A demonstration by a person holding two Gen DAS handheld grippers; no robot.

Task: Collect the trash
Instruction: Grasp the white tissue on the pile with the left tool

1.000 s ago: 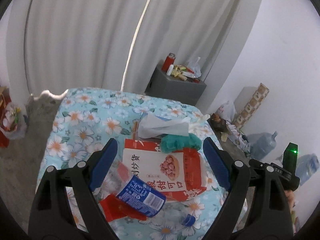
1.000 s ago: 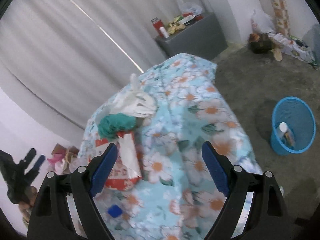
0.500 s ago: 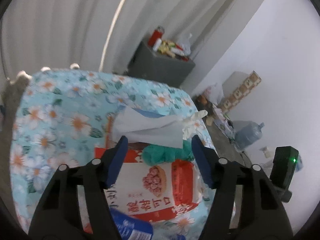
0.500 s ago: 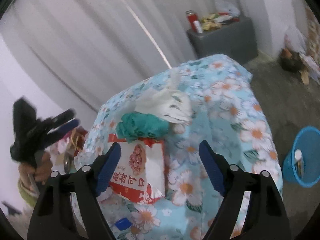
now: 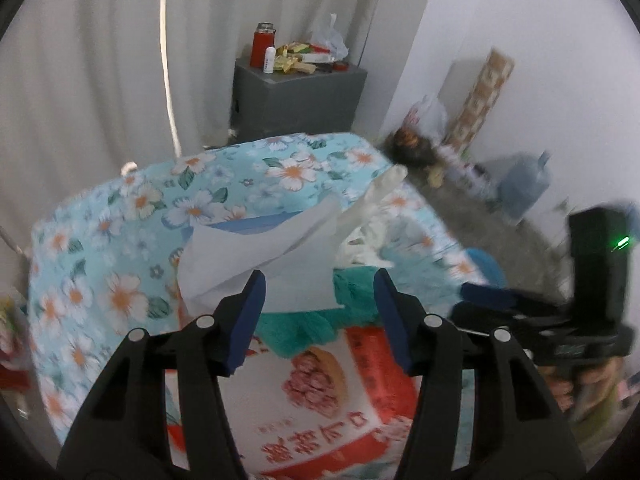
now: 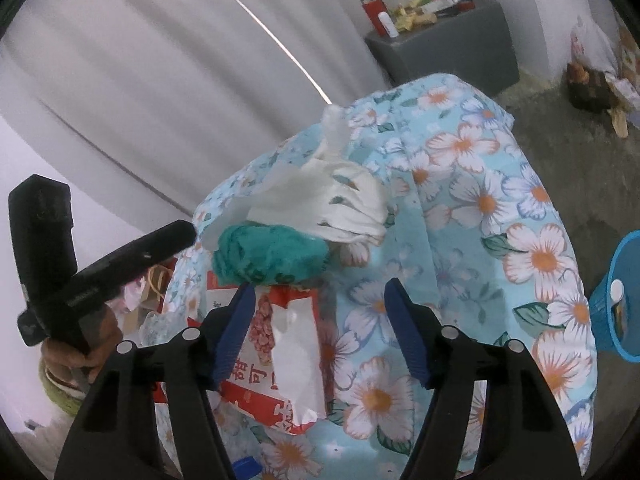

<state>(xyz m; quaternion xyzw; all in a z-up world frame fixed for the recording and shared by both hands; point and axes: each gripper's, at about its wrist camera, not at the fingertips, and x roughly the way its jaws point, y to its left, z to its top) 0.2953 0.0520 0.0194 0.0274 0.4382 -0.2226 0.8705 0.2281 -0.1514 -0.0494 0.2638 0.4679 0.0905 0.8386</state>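
Note:
Trash lies on a table under a floral cloth point(image 5: 120, 280): a crumpled white tissue point(image 5: 256, 256), a teal cloth wad point(image 5: 304, 330), a red-and-white snack bag point(image 5: 320, 400) and a white glove point(image 5: 376, 200). My left gripper point(image 5: 318, 312) hovers over the tissue's near edge and the teal wad. Its jaws are closing and the pads press on nothing. My right gripper point(image 6: 320, 328) hangs over the snack bag's point(image 6: 288, 360) torn right edge. Its jaws are also closing, with nothing gripped. The teal wad point(image 6: 268, 256) lies just beyond its left pad.
A blue mesh bin point(image 6: 616, 304) with items inside stands on the floor to the right of the table. A grey cabinet point(image 5: 296, 96) with a red flask and clutter stands by the curtain. Water jugs point(image 5: 520, 184) and bags lie along the white wall. A blue cap point(image 6: 246, 466) sits near the table's front.
The left gripper has moved forward and down to the tissue and teal wad, its jaws narrower; the blue can has left its view. The right gripper has swung left over the snack bag, jaws narrower.

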